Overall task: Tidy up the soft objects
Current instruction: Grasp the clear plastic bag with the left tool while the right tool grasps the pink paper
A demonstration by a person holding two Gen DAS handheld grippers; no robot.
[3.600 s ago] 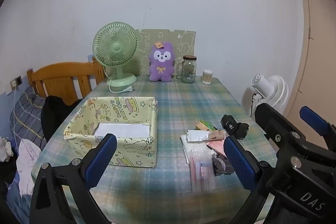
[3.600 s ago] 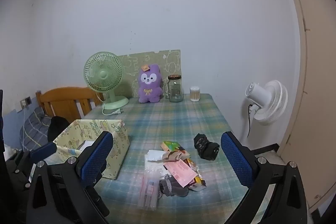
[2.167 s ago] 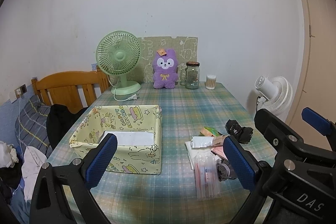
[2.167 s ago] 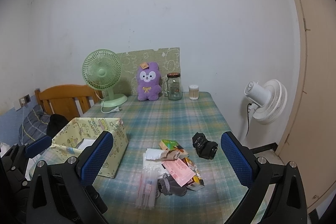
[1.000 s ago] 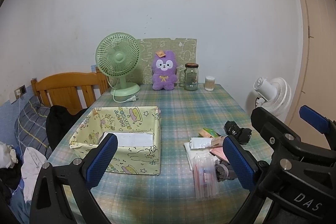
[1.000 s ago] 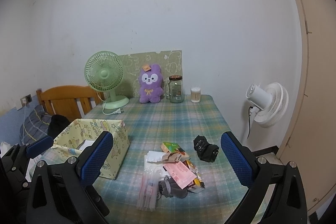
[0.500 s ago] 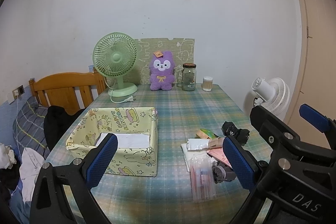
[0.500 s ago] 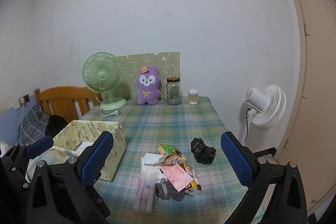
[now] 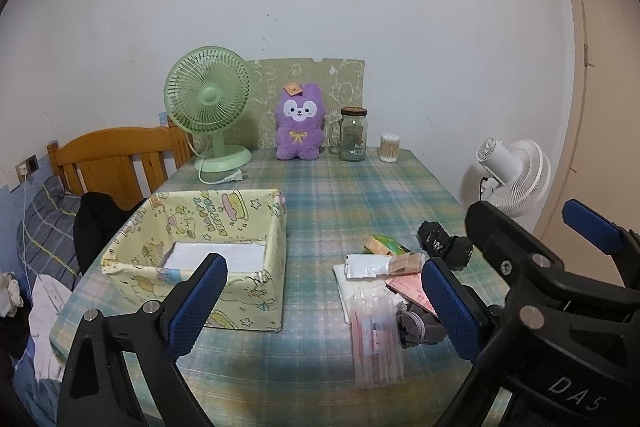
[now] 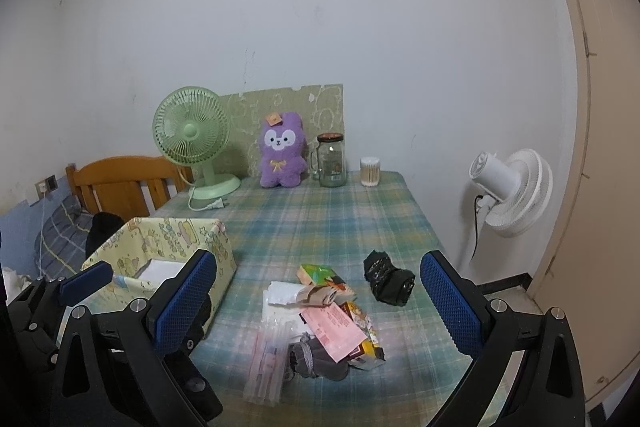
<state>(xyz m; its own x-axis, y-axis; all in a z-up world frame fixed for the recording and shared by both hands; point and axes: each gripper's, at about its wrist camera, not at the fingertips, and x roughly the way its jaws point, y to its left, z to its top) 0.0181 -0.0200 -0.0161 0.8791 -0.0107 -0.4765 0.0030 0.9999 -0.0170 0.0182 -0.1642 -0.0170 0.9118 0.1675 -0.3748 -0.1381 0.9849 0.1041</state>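
Two claws hang above the near edge of the bench (image 9: 360, 195), both spread wide and holding nothing: we see the left claw (image 9: 324, 307) over the gap between box and clutter, the right claw (image 10: 316, 301) over the clutter itself. Bench wears a green plaid cloth. Wooden bed headboard (image 9: 116, 155) sits off its left side, white standing fan (image 10: 508, 191) off its right. On the bench's near left stands the yellow cartoon-print fabric box (image 9: 224, 227), open top, a white sheet flat on its bottom. Green desk fan (image 9: 208, 107) stands at the far end, plug lying loose in front. Purple plush toy (image 9: 300, 127) sits upright against the patterned board at the far edge, just beside a glass jar (image 9: 353, 135) and a cotton swab tub (image 9: 389, 147). Near right: a pile of packets, a clear plastic sleeve (image 10: 266, 363), a pink slip (image 10: 334, 331), with a grey sock (image 10: 316, 357) tucked partly under it. Black rolled sock (image 10: 388, 279) lies just beside the pile, apart from it.
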